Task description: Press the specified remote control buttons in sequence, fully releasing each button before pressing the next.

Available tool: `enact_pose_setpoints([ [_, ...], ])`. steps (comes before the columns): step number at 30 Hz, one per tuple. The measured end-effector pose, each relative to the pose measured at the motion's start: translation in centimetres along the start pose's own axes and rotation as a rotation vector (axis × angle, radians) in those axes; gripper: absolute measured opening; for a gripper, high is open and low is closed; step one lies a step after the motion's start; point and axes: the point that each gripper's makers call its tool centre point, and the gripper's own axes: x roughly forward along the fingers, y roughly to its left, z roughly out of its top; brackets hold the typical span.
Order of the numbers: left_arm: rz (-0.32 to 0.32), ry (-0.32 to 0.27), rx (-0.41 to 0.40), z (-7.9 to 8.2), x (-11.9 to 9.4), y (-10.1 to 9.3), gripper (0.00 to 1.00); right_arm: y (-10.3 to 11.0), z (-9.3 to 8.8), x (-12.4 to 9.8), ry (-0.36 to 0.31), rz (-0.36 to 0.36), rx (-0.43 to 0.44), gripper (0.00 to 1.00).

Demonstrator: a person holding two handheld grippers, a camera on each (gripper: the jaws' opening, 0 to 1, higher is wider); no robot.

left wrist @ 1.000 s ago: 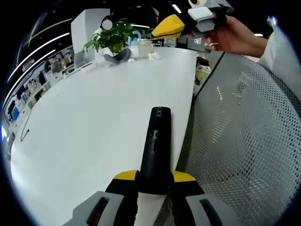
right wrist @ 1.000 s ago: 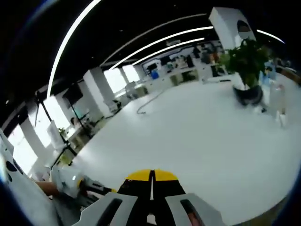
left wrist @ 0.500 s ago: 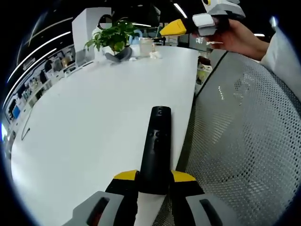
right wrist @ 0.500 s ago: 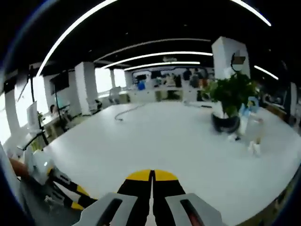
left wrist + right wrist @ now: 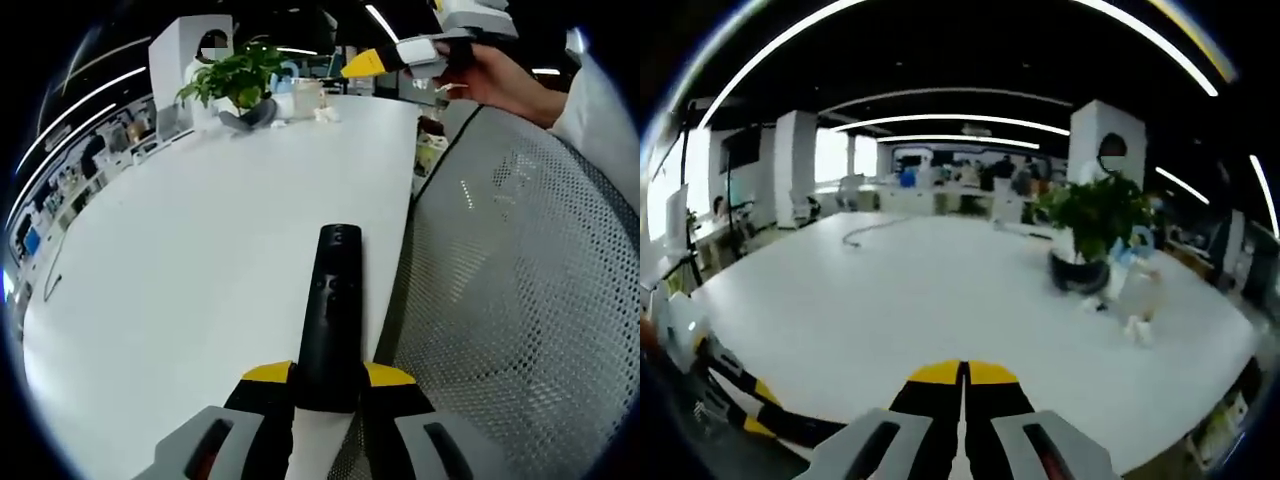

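1. Two yellow-tipped jaws of the left gripper (image 5: 328, 378) clamp the lower end of the black remote control (image 5: 331, 310), which points out over the white table (image 5: 200, 260), beside a mesh chair back (image 5: 510, 280).
2. Right gripper (image 5: 962, 378): jaws pressed together, nothing between them, raised above the table (image 5: 920, 320).
3. Far end: a potted plant (image 5: 1095, 235), with a cable (image 5: 865, 235) lying well apart from it.
4. Top of the left gripper view: a hand (image 5: 500, 75) carries the right gripper (image 5: 365, 63) above the table edge.
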Motion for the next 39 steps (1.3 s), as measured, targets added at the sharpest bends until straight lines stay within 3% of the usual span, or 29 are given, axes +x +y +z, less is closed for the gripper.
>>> enact_pose_setpoints([
  [6, -0.016, 0.025, 0.016, 0.1, 0.1, 0.3, 0.25, 0.1, -0.5, 0.1, 0.03, 0.04, 0.095, 0.0],
  [11, -0.03, 0.047, 0.036, 0.2, 0.3, 0.7, 0.24, 0.2, -0.8, 0.2, 0.05, 0.048, 0.116, 0.0],
  [21, -0.068, 0.092, 0.08, 0.5, 0.8, 1.9, 0.24, -0.5, 1.3, -0.6, -0.091, 0.024, 0.062, 0.0],
  [24, -0.077, 0.101, 0.097, 0.5, 0.9, 2.2, 0.24, -0.7, 1.6, -0.6, -0.114, 0.013, 0.062, 0.13],
  [28, -0.086, 0.108, 0.111, 0.6, 1.0, 2.6, 0.24, -0.9, 1.6, -0.6, -0.123, 0.002, 0.06, 0.13],
  [36, -0.096, 0.125, 0.125, 0.9, 1.3, 4.0, 0.24, -1.0, 2.2, -0.7, -0.165, -0.014, 0.047, 0.37],
  [39, -0.099, 0.129, 0.128, 1.0, 1.4, 4.5, 0.24, -1.0, 2.0, -0.6, -0.152, -0.004, 0.074, 0.39],
])
